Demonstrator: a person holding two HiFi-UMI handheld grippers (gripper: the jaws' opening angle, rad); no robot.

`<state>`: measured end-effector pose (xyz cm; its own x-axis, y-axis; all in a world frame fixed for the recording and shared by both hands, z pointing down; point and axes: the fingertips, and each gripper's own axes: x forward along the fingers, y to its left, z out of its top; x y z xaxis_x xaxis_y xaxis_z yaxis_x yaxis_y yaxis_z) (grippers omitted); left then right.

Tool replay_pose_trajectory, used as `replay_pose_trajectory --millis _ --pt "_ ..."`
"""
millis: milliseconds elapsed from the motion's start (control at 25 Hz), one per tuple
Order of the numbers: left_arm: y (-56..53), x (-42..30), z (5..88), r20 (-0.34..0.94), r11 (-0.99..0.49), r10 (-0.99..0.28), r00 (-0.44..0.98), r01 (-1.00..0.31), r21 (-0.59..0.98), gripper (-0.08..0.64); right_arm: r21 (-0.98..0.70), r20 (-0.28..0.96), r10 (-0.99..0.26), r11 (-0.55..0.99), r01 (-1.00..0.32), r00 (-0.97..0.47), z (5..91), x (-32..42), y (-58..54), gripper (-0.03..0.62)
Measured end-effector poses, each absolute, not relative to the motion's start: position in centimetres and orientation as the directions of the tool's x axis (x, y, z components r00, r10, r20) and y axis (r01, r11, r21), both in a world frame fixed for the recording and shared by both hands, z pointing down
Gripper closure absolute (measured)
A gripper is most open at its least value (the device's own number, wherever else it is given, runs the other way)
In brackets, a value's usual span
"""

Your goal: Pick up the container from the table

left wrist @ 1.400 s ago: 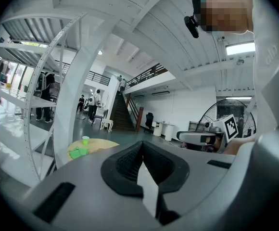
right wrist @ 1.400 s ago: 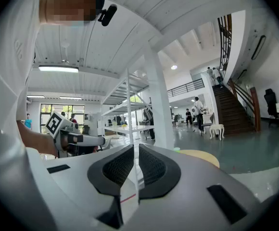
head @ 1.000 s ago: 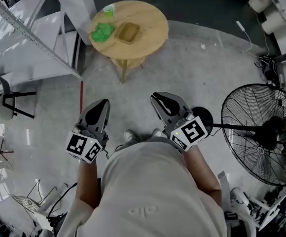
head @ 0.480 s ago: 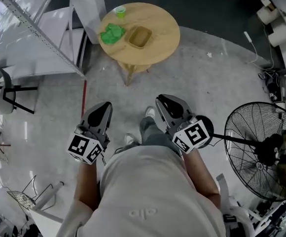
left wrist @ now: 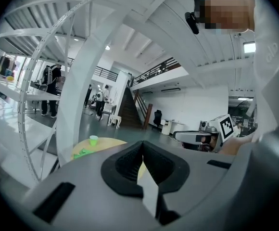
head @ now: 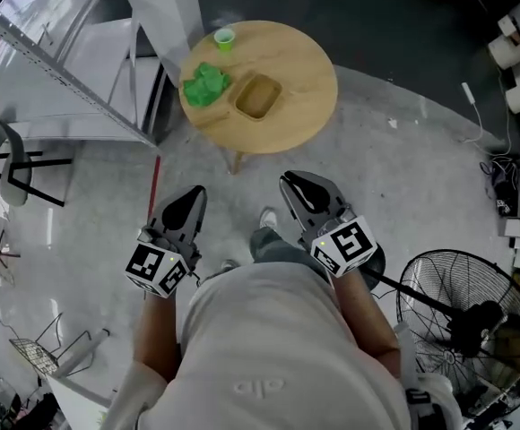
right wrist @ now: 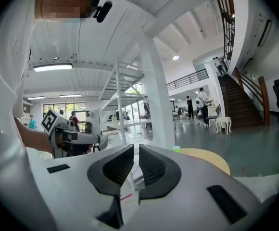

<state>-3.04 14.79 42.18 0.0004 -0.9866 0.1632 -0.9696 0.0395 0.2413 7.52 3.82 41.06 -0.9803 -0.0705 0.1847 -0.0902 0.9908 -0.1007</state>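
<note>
A shallow brown container (head: 257,97) sits near the middle of a round wooden table (head: 307,65). Beside it lie a crumpled green cloth (head: 204,84) and a small green cup (head: 225,38). My left gripper (head: 193,195) and right gripper (head: 296,183) are held side by side close to the body, well short of the table. Both point toward it and both are shut with nothing in them. In the left gripper view, the table's edge (left wrist: 106,142) and the cup (left wrist: 94,139) show just past the jaws. The right gripper view shows the tabletop (right wrist: 207,158) beyond the jaws.
A white metal rack (head: 54,52) and a white pillar (head: 166,7) stand left of the table. A black chair (head: 13,164) is at the far left. A large floor fan (head: 457,330) stands at the lower right, with cables near it. Grey floor lies between me and the table.
The table has come nearer and shifted right in the head view as the person walks toward it. The fan has slid toward the lower right. Both grippers stay shut.
</note>
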Motion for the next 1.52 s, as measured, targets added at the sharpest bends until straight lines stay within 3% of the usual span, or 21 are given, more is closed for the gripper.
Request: replay_pose_trajectory --millis 320,720,1520 --pt "7.3 -4.3 41.7 0.194 0.09 -0.98 -0.047 -0.972 0.218 0.543 -0.126 0.199 -0.022 0.991 -0.048 -0.98 41.9 6.0 -4.5 0.539" --pt "4.7 -7.7 42.9 0.217 0.134 -0.973 -0.083 -0.963 0.232 0.543 -0.144 0.347 0.02 0.989 -0.032 -0.938 46.9 1.5 -8.0 0.538" --pt "2.4 -27.1 47.6 0.281 0.107 -0.959 -0.023 -0.952 0.287 0.543 -0.146 0.675 -0.003 0.98 -0.138 -0.738 61.6 -14.6 -11.9 0.522"
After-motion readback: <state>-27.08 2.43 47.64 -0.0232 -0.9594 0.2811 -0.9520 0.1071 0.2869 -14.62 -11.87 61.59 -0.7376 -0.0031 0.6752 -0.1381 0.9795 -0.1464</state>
